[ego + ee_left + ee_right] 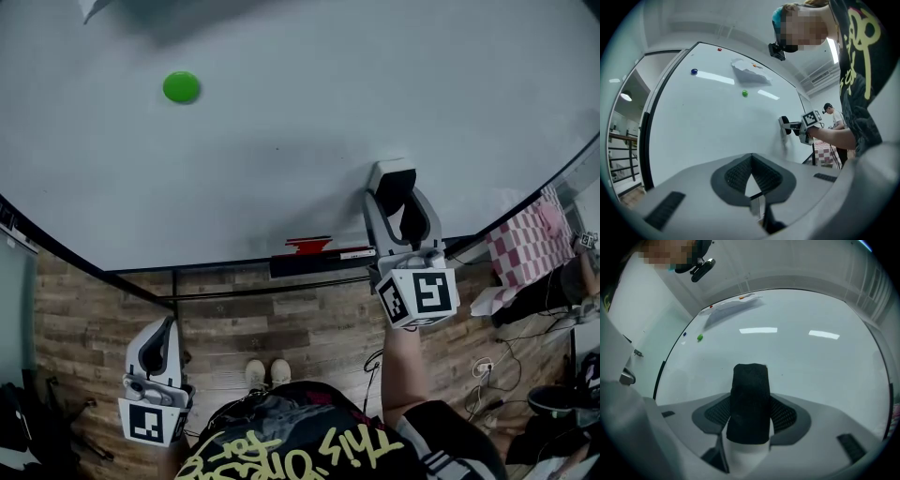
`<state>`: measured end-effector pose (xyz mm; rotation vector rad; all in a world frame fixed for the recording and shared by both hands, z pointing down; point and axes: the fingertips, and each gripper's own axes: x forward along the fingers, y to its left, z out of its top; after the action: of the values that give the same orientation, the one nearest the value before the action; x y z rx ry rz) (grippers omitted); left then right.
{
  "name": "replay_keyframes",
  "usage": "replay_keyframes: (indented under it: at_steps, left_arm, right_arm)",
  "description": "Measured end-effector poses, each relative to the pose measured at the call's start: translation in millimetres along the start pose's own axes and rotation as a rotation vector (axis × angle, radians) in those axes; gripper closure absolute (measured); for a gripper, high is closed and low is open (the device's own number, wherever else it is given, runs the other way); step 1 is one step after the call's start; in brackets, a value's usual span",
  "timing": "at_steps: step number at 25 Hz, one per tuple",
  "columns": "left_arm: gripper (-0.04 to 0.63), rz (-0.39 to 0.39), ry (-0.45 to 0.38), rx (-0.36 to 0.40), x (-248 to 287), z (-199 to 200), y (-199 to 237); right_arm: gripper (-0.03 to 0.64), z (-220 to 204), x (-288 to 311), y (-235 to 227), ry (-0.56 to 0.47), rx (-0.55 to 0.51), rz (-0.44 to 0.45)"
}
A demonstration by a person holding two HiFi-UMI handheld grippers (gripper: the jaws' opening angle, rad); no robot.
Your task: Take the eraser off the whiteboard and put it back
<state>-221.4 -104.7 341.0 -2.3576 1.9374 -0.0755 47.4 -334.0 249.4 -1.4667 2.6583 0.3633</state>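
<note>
**Head view.** My right claw [396, 199] is up at the whiteboard [281, 122] and pinches the eraser [394, 175] between its two jaws. The eraser's white end lies at the board's surface just ahead of the claw tips, and its black part sits back between the jaws. A green magnet [181, 86] sticks to the board well off to this claw's left and higher up. Just below the claw, along the board's lower edge, runs the tray [323, 262] with a red item [307, 245] on it. My left claw [165, 333] hangs low, well apart from the board, over the wooden floor [281, 323].

**Left gripper view.** My left claw [751, 159] has its ribbed pads pressed together at the tips, with nothing between them. Ahead and to its right, my right claw [788, 125] holds the eraser [782, 133] at the whiteboard [703, 122]. Higher on the board are the green magnet [745, 93], a blue magnet [694, 71], a red magnet [719, 48] and a sheet of paper [747, 70].

**Right gripper view.** My right claw [750, 411] grips the eraser [750, 390], with a pad touching each of its sides. The eraser's black face is turned toward the camera and its far end is toward the whiteboard [811, 366]. The green magnet [700, 337] is far off to the claw's upper left.
</note>
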Motion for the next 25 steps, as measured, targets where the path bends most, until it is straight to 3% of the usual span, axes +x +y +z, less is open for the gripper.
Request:
replay_keyframes:
  at_steps: [13, 25]
  left_arm:
    - [0.589, -0.016, -0.010, -0.004, 5.6, 3.0, -4.0]
    - [0.589, -0.099, -0.018, 0.003, 23.4, 7.5, -15.7]
  right_arm:
    - [0.374, 1.3, -6.4, 4.3, -0.009, -0.014, -0.008]
    - [0.374, 5.5, -35.9, 0.7, -0.016, 0.026, -0.032]
